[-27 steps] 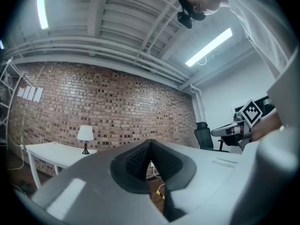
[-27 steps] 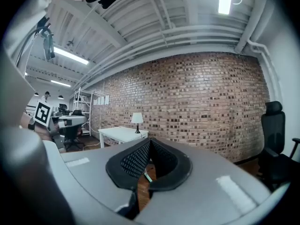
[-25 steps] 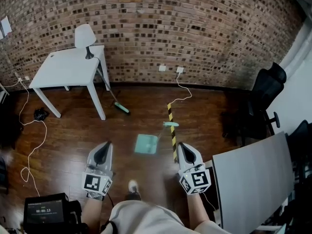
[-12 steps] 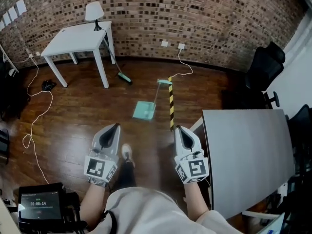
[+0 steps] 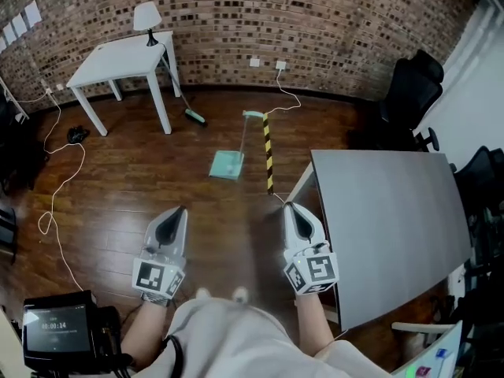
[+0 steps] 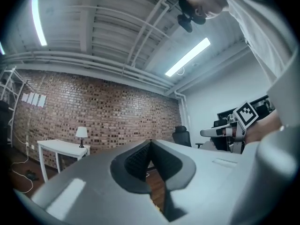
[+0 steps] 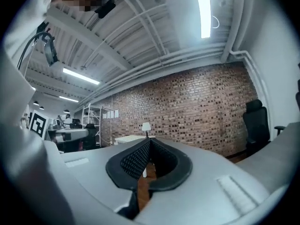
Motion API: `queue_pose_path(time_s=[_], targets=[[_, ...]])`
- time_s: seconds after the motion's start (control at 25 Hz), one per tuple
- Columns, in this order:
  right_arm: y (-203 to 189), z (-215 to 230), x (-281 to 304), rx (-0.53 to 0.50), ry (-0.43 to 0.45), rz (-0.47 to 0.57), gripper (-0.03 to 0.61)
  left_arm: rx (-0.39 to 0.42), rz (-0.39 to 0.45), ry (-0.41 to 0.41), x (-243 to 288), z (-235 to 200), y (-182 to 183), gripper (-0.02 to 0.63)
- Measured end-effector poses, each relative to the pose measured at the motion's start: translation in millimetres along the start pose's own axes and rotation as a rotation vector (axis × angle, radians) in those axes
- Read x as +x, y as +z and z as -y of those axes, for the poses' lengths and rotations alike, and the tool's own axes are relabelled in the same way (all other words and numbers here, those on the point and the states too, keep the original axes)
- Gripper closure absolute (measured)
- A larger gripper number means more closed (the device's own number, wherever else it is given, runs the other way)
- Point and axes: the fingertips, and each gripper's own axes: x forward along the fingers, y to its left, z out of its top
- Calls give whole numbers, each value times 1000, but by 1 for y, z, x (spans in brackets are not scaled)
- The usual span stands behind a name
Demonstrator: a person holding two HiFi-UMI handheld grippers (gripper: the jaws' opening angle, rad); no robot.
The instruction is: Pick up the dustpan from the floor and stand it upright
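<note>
A mint-green dustpan [image 5: 227, 164] lies flat on the wooden floor, its long handle reaching back to a green grip [image 5: 253, 115] near the brick wall. My left gripper [image 5: 176, 212] and right gripper [image 5: 289, 208] are held out level side by side, well short of the dustpan and above the floor. Both are shut with nothing between the jaws. In the left gripper view the jaws [image 6: 150, 143] meet at the tips; the right gripper view shows the same [image 7: 149, 142]. The dustpan is hidden in both gripper views.
A grey tabletop [image 5: 386, 227] stands close on the right of my right gripper. A yellow-black striped bar [image 5: 267, 152] lies beside the dustpan. A white table [image 5: 118, 59] with a lamp [image 5: 146, 18], a leaning broom [image 5: 194, 116], a black chair [image 5: 409, 93] and floor cables [image 5: 55, 203] are around.
The view has pulled back from the dustpan, which now sits farther up the picture. The grey tabletop has come in on the right. Both grippers stay shut and side by side.
</note>
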Motion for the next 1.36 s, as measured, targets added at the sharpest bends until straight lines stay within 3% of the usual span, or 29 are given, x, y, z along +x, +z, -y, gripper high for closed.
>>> queue_pose_path(time_s=[0.2, 0.4, 0.6, 1.36], targets=[[16, -3, -5, -37, -62, 16, 566, 52, 1, -17, -5, -8, 13, 612], [15, -27, 1, -56, -76, 8, 566, 43, 12, -27, -11, -21, 17, 612], [15, -44, 5, -83, -61, 2, 566, 48, 18, -44, -10, -24, 18, 612], [-2, -67, 18, -23, -23, -30, 566, 61, 8, -38, -28, -47, 16, 612]])
